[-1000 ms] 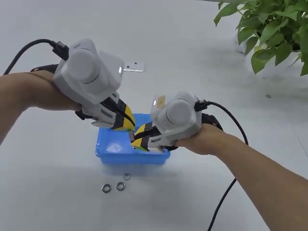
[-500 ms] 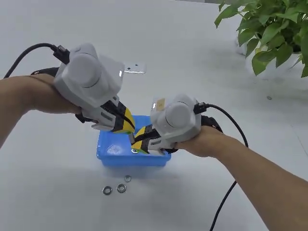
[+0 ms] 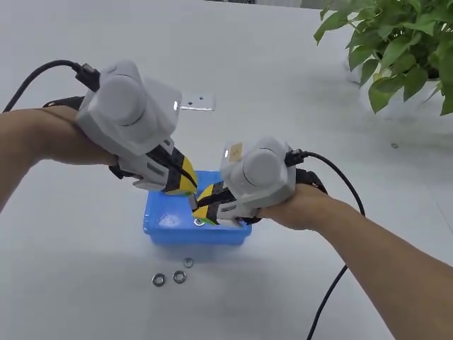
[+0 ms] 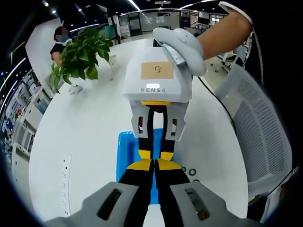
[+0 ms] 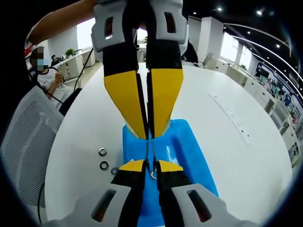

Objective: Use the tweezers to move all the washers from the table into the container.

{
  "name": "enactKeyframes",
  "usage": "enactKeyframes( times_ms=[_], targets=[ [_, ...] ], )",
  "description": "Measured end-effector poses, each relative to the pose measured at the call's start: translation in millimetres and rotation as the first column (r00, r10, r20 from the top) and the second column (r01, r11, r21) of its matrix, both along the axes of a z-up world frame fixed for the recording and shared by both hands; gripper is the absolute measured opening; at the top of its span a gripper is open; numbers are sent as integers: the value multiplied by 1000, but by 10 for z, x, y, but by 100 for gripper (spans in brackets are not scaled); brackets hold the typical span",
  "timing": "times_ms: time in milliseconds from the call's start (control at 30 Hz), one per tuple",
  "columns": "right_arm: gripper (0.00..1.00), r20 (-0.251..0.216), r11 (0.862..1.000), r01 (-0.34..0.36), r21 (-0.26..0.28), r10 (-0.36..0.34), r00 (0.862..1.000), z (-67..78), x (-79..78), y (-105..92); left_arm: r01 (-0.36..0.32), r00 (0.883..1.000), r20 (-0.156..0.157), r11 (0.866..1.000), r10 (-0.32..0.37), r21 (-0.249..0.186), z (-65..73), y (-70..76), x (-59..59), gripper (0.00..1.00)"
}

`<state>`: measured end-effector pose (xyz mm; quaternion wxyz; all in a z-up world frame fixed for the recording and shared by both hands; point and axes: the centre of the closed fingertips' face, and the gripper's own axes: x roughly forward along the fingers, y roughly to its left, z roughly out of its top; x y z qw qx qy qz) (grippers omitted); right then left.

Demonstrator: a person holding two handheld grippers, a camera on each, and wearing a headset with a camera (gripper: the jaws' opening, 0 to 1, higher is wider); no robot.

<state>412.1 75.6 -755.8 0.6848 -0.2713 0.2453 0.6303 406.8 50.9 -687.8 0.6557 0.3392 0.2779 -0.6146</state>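
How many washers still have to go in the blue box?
Done: I cannot tell what already lies inside the blue container. In hand: the left gripper and right gripper pinch the tweezers, which seem to hold one washer over it. Still to go: three washers on the table.

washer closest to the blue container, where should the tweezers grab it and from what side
Pinch its rim: one tip of the tweezers through the hole, the other outside the ring, coming down steeply from above. The washer lies flat on the table, so no edge stands up for a sideways pinch. Probably take the rim facing away from the container, whose wall stands close by.
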Motion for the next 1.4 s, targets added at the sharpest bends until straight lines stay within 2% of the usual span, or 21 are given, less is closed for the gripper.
enactKeyframes(
  times_ms=[500, 967, 1400],
  targets=[
    [11, 33, 1000, 5, 13, -5, 999, 177, -96, 6, 6, 1000, 28, 1000, -7, 13, 170, 8, -126, 5],
    [11, 58, 1000, 4, 27, -5, 998, 316, -231, 24, 9, 999, 48, 1000, -10, 22, 304, 8, -289, 5],
    [11, 62, 999, -1, 36, -2, 998, 328, -396, 42, 9, 999, 46, 999, -10, 36, 308, 14, -451, 5]
  ],
)
